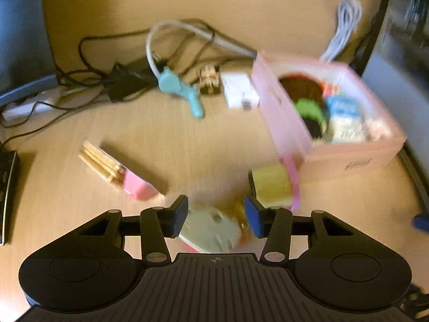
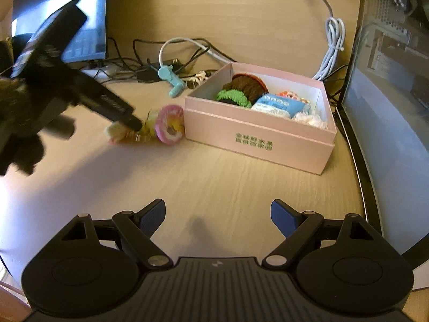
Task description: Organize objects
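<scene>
A pink box [image 1: 289,123] [image 2: 257,134] stands open on the wooden desk, holding knitted items and packets. My left gripper [image 1: 215,218] has its jaws around a pale, pink-and-yellow wrapped item [image 1: 211,228], which also shows in the right wrist view [image 2: 120,131]; the frames are blurred and I cannot tell if the pads touch it. A pink-rimmed roll [image 1: 273,185] [image 2: 170,127] lies beside it against the box. My right gripper [image 2: 217,214] is open and empty above bare desk in front of the box.
A pink block with wooden sticks [image 1: 118,171] lies to the left. A teal clip [image 1: 179,88], a white adapter [image 1: 238,91] and tangled black cables [image 1: 107,75] lie behind. A monitor [image 2: 388,107] stands at the right, a laptop [image 2: 80,26] at the back left.
</scene>
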`<action>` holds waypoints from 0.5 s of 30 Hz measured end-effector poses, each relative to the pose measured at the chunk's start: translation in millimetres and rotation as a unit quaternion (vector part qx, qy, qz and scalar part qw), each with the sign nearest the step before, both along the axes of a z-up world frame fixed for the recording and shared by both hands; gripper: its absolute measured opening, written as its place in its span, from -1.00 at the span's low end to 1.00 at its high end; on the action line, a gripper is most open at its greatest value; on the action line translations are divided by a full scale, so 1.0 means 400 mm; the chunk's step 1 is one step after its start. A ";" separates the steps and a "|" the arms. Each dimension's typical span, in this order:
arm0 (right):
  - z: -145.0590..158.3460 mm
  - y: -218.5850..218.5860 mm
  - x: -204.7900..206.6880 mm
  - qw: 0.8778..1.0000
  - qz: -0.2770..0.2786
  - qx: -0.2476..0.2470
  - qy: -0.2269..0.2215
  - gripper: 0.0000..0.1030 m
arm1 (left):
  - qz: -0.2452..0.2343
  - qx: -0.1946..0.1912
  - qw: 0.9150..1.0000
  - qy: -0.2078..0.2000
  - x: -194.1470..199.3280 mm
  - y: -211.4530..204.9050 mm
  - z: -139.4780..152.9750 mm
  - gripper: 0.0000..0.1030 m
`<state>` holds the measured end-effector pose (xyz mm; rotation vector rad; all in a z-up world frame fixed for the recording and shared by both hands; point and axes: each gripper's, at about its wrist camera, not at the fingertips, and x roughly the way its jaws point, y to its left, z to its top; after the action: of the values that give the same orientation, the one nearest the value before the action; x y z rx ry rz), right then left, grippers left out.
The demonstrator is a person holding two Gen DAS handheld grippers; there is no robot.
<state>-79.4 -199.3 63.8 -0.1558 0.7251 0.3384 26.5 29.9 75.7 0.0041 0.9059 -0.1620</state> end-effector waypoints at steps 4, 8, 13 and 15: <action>0.027 0.030 -0.010 1.000 -0.009 0.001 -0.017 0.68 | 0.022 -0.039 0.999 -0.030 0.010 0.050 0.060 -0.02; 0.066 0.049 0.012 0.999 -0.005 0.009 -0.031 0.68 | 0.052 -0.061 0.994 -0.071 -0.015 0.102 0.099 -0.02; 0.152 0.079 0.120 0.998 -0.010 0.030 -0.052 0.68 | 0.058 -0.087 0.990 -0.091 -0.078 0.187 0.099 -0.02; 0.187 0.102 0.201 0.998 -0.008 0.056 -0.039 0.68 | 0.070 -0.098 0.988 -0.095 -0.104 0.230 0.095 -0.02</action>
<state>0.8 -158.4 138.5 -0.0573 0.6279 0.3537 -15.0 121.9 113.7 -0.2222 0.6951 -0.1176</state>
